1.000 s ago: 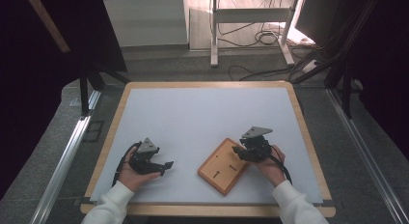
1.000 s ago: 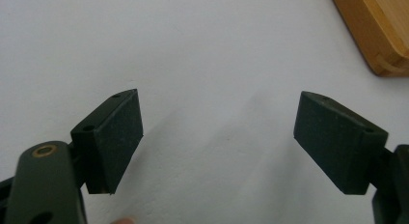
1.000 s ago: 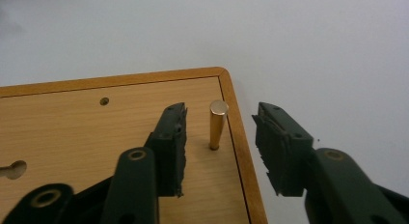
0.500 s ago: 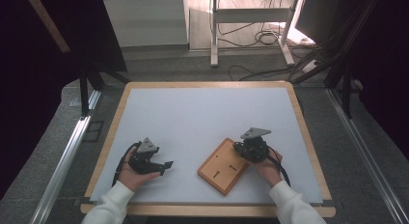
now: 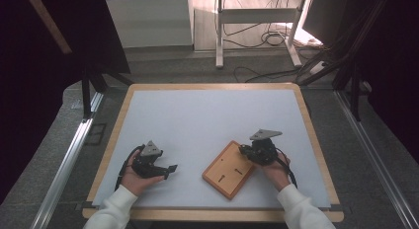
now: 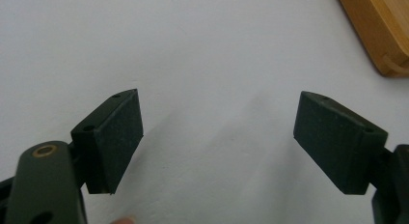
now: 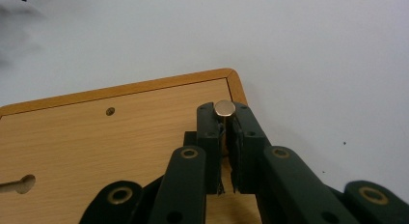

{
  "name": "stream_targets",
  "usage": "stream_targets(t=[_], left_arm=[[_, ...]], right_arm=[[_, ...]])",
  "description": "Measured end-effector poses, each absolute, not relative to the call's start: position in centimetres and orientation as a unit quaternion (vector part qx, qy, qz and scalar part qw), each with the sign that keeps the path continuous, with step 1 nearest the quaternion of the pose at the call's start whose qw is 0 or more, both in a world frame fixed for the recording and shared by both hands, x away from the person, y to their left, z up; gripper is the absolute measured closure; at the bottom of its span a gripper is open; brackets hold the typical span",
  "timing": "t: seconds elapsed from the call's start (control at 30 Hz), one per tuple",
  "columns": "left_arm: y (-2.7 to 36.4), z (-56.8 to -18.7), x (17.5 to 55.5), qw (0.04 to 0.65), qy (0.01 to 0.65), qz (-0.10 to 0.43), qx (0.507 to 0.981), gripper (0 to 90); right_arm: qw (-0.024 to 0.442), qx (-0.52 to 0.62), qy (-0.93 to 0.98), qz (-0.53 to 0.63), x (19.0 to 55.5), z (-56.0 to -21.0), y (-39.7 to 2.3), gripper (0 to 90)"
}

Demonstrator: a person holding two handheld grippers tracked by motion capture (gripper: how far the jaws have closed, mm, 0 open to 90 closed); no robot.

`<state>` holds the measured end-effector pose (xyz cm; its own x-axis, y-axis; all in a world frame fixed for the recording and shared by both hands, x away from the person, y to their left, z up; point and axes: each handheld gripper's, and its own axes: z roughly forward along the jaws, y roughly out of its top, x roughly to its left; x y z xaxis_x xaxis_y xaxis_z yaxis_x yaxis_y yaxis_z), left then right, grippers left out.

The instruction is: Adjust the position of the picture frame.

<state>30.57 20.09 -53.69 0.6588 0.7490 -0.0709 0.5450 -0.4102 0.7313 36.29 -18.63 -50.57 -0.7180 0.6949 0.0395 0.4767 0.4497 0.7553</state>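
Right gripper view: round brass-coloured peg, upright on wooden board.

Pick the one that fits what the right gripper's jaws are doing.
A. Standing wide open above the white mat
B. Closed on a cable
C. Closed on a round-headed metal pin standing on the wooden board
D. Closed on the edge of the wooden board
C: in the right gripper view the right gripper has its jaws shut around a round-headed metal pin near a corner of the wooden board.
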Motion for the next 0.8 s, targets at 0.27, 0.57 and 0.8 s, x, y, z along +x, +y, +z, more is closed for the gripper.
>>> stream_targets(t=[0.27, 0.57, 0.8], left_arm=[[20.0, -53.7, 30.6, 0.376, 0.390, 0.135, 0.829, 17.4], [20.1, -53.7, 30.6, 0.376, 0.390, 0.136, 0.829, 17.4], [20.1, -53.7, 30.6, 0.377, 0.391, 0.136, 0.829, 17.5]], right_arm=[[0.142, 0.345, 0.842, 0.389, 36.1, -50.2, -18.6, 84.2], [0.148, 0.333, 0.847, 0.386, 35.7, -49.6, -18.0, 84.4], [0.145, 0.331, 0.844, 0.397, 35.8, -49.4, -17.7, 84.4]])
